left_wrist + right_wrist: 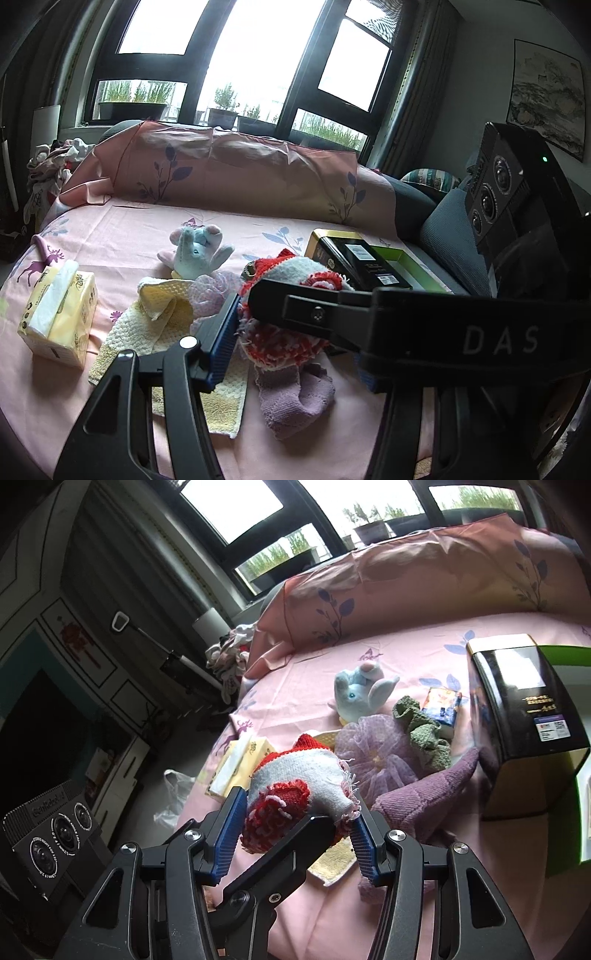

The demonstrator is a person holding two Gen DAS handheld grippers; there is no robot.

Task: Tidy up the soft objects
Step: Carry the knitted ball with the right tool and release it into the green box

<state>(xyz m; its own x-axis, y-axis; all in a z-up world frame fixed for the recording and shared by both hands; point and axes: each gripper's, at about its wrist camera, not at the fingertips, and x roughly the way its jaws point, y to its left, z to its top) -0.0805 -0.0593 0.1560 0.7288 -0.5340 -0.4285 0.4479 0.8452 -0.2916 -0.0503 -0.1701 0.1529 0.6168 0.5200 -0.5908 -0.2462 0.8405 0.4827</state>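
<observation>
both grippers, left gripper [236, 325] and right gripper [295, 830], are clamped on the red and white knitted toy [299, 786] above the pink sheet [314, 915]; uneven pulling could tear it free.

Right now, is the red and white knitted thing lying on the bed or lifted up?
Lifted up: both claws pinch the red and white knitted thing, and it hangs above the pink sheet.
</observation>
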